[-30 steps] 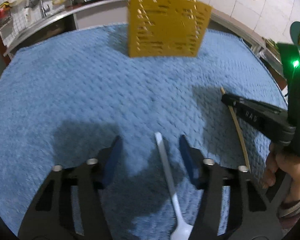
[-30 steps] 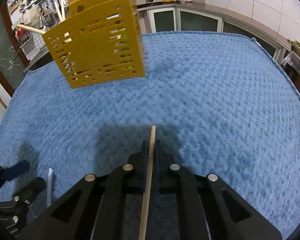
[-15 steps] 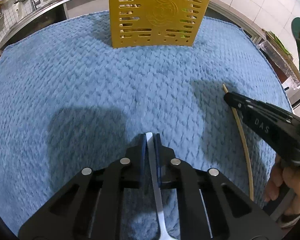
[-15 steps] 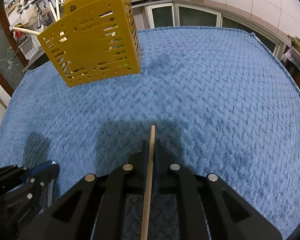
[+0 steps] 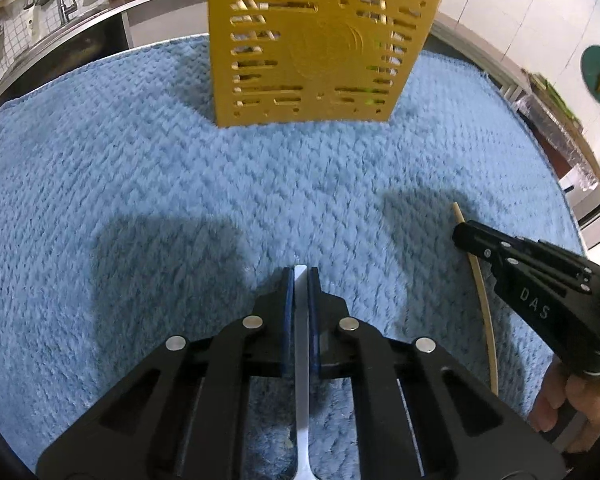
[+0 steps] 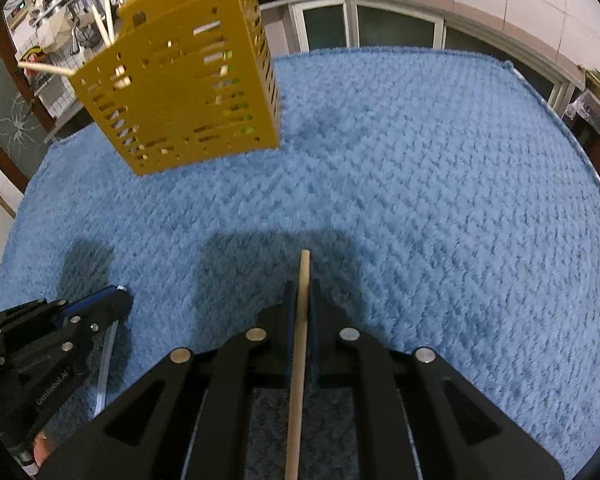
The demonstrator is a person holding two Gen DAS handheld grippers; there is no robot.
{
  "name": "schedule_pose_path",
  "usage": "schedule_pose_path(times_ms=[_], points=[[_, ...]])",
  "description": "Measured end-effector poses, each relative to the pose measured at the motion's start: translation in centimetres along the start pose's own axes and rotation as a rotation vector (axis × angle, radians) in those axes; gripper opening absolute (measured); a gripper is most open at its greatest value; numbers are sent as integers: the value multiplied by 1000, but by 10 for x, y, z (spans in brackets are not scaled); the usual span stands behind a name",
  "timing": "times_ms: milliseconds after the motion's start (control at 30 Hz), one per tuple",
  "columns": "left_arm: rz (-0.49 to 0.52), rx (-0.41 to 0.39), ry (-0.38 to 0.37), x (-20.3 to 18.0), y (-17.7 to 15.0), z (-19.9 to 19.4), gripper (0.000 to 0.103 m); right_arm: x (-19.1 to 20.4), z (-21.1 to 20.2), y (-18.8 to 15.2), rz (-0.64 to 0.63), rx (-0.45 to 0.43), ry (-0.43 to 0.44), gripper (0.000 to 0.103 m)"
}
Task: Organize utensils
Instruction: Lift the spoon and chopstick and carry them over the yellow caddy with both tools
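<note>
A yellow slotted utensil holder [image 5: 316, 52] stands upright on the blue towel [image 5: 140, 184] at the far side; it also shows in the right wrist view [image 6: 180, 92] with a fork and chopsticks sticking out of its top. My left gripper [image 5: 301, 276] is shut on a white plastic spoon [image 5: 301, 380], handle pointing forward. My right gripper [image 6: 302, 288] is shut on a wooden chopstick [image 6: 298, 360]. The right gripper [image 5: 466, 234] and chopstick [image 5: 486, 312] appear at the right of the left wrist view. The left gripper [image 6: 118, 300] appears at the lower left of the right wrist view.
The towel covers the whole table. Behind it run a kitchen counter with a sink and tap [image 5: 60, 4], cabinets with glass doors [image 6: 380, 28] and a tiled wall. A shelf of items [image 5: 556, 120] lies beyond the table's right edge.
My left gripper closed on the white spoon, which lay between its open fingers a second ago, and has come nearer the holder. My right gripper keeps holding the chopstick and has moved slightly forward.
</note>
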State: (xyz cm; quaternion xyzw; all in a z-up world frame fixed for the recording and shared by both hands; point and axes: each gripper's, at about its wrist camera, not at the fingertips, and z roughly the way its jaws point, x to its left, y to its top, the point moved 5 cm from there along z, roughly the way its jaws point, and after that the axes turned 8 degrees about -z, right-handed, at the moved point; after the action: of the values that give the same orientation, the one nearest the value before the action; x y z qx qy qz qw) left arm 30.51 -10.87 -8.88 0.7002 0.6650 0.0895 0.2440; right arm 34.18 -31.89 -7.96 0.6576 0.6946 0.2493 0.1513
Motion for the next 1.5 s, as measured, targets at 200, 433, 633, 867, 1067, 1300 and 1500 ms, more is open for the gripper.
schedule_pose_path(times_ms=[200, 433, 633, 867, 1067, 1300, 1500], points=[[-10, -112, -43, 6, 15, -33, 6, 3, -28, 13, 9, -119, 38, 6], [-21, -216, -84, 13, 32, -71, 6, 10, -58, 28, -2, -264, 63, 6], [7, -311, -83, 12, 42, -95, 6, 16, -78, 40, -24, -357, 49, 6], [28, -376, -84, 12, 53, -109, 6, 21, -93, 53, -59, -414, 5, 6], [28, -415, -84, 15, 66, -119, 6, 24, -105, 65, -84, -459, -28, 6], [40, -471, -93, 14, 83, -140, 6, 26, -133, 83, -96, -552, -40, 6], [50, -526, -116, 9, 100, -166, 6, 24, -161, 104, -92, -639, -24, 6]])
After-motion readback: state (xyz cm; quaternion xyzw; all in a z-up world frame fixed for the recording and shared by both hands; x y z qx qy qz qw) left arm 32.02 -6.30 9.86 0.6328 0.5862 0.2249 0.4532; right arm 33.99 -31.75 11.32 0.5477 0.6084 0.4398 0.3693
